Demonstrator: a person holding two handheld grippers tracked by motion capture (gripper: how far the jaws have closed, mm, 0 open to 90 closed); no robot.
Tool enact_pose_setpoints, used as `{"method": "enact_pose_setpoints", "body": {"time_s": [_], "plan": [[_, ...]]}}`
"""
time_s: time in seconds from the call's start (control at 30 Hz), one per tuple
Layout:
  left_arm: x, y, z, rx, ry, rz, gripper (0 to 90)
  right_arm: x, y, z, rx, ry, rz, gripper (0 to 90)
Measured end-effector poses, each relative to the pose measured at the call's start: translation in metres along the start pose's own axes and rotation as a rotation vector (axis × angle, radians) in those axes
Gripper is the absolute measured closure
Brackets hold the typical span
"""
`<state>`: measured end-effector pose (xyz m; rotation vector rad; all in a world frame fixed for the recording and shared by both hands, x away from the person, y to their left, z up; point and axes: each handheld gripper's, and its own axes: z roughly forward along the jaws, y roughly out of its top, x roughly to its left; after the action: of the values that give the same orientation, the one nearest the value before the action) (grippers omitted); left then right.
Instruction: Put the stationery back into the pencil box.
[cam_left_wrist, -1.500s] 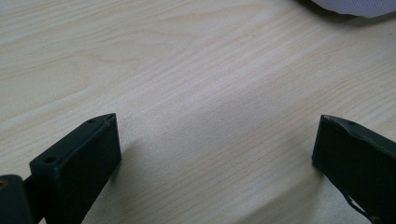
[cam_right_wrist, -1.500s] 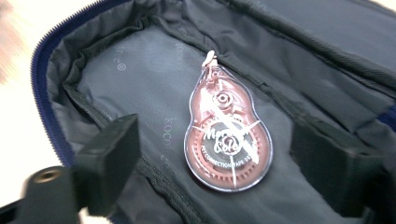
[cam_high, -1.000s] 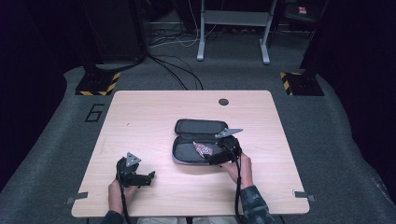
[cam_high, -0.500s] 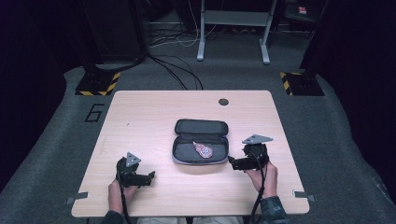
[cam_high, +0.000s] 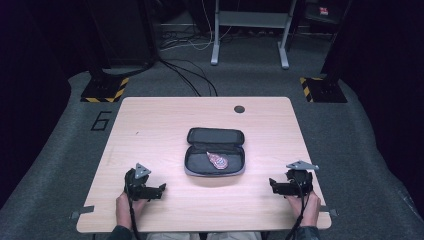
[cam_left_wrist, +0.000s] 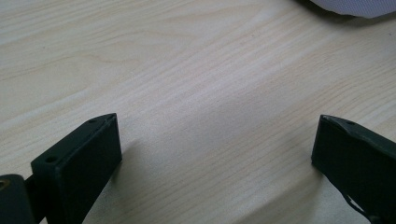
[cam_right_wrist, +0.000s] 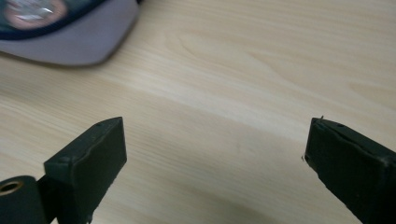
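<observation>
A light wooden tabletop (cam_high: 150, 130) carries everything here. On the grey carpet beyond its far left corner a large "6" (cam_high: 101, 120) is marked, the only writing that can be read. Near the middle of the far edge sits a small round dark hole (cam_high: 239, 108).

An open zip case (cam_high: 215, 151) lies at the middle of the tabletop, its lid folded back toward the far edge and its grey-rimmed tray toward the near edge. Inside the tray rests a small pinkish-red packet (cam_high: 218, 160); any print on it is too small to read.

The left gripper (cam_high: 161, 188) lies by the near edge toward the near left corner, held by a hand (cam_high: 126, 206), pointing toward the case and well apart from it. In the left gripper view its jaws stand wide apart over bare wood, with a pale edge of the case (cam_left_wrist: 350, 5) at the top right.

The right gripper (cam_high: 271, 184) lies by the near edge toward the near right corner, held by the other hand (cam_high: 306, 207), also aimed at the case and well apart from it. Its jaws too are spread wide with nothing between them; the right gripper view shows the case's grey rim (cam_right_wrist: 70, 35) at the top left, blurred.
</observation>
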<state>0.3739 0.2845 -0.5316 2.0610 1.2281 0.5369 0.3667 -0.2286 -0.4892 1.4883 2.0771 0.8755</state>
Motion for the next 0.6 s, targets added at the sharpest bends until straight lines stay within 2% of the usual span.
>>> {"method": "enact_pose_setpoints", "body": {"time_s": [0.03, 0.07, 0.1, 0.2, 0.23, 0.33, 0.47, 0.5, 0.57, 0.6], "plan": [[0.000, 0.000, 0.000, 0.001, -0.001, 0.000, 1.3, -0.007, -0.010, 0.004, 0.007, -0.023, 0.020, 4.1], [0.000, 0.000, 0.000, -0.002, -0.001, -0.001, 1.3, -0.007, -0.010, 0.004, 0.007, -0.023, 0.020, 4.1], [0.000, 0.000, 0.000, -0.002, -0.001, -0.001, 1.3, -0.013, -0.019, 0.009, 0.004, -0.031, 0.041, 3.6], [0.000, 0.000, 0.000, -0.002, -0.001, -0.001, 1.3, -0.017, -0.026, 0.012, 0.007, -0.054, 0.047, 3.7], [0.000, 0.000, 0.000, -0.001, -0.001, -0.001, 1.3, -0.019, -0.030, 0.016, 0.015, -0.070, 0.066, 2.9], [0.000, 0.000, 0.000, -0.001, -0.002, 0.000, 1.3, -0.022, -0.032, 0.019, 0.027, -0.071, 0.072, 1.9], [0.000, 0.000, 0.000, 0.001, 0.000, 0.003, 1.3, -0.024, -0.034, 0.021, 0.011, -0.082, 0.087, 0.0], [0.000, 0.000, 0.000, 0.005, -0.002, 0.006, 1.3, -0.025, -0.035, 0.021, -0.004, -0.081, 0.070, 0.0], [0.000, 0.000, 0.000, -0.002, 0.000, 0.001, 1.3, -0.025, -0.036, 0.021, -0.012, -0.079, 0.068, 0.0], [0.001, 0.000, -0.001, 0.010, -0.001, 0.013, 1.3, -0.025, -0.036, 0.021, -0.014, -0.079, 0.067, 0.0]]}}
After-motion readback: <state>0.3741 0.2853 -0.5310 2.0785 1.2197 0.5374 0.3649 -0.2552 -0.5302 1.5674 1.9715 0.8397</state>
